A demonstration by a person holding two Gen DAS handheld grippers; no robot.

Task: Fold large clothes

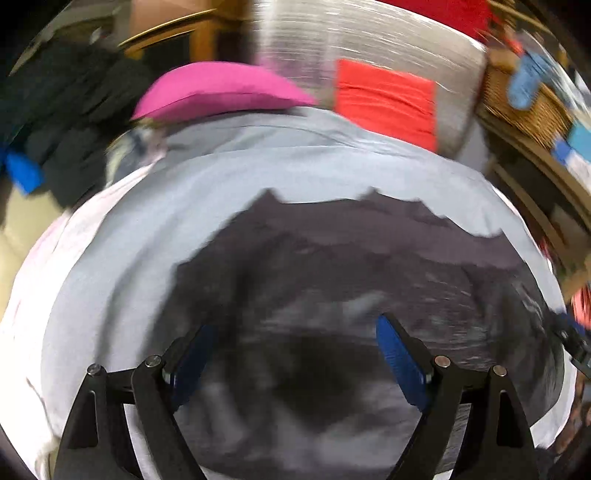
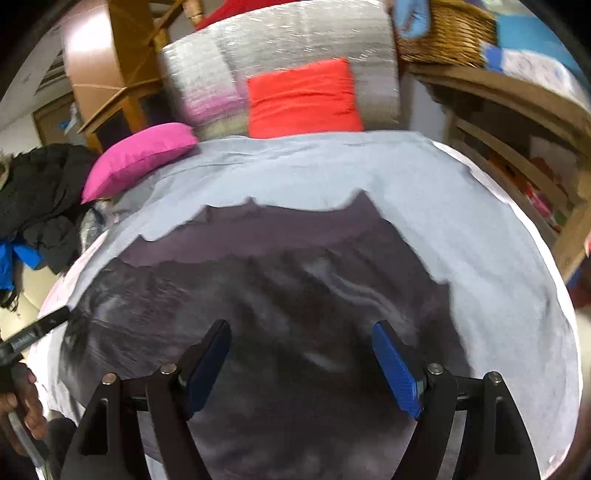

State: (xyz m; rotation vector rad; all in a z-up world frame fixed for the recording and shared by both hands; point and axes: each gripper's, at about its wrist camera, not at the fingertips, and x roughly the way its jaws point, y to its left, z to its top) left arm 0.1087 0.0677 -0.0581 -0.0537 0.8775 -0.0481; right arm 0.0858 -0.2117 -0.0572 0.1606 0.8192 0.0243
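A dark grey garment (image 1: 332,280) lies spread flat on a pale blue sheet (image 1: 280,166) covering the bed, filling the near half of both views. Its far edge runs roughly side to side, with two small peaks poking toward the pillows; motion blur hides which end is which, so its long axis cannot be told.

The left gripper (image 1: 295,354) hangs above the cloth with its blue-padded fingers (image 1: 400,363) spread wide, nothing between them. The right gripper (image 2: 301,356) hangs likewise, jaws well apart and empty.

Past the garment's far edge, a pink pillow (image 2: 136,158) rests on the sheet's left corner and a red cushion (image 2: 303,99) stands against a silver-wrapped block (image 2: 280,40). A black coat (image 2: 40,184) lies heaped at the left, a wicker basket (image 2: 447,33) at the upper right.
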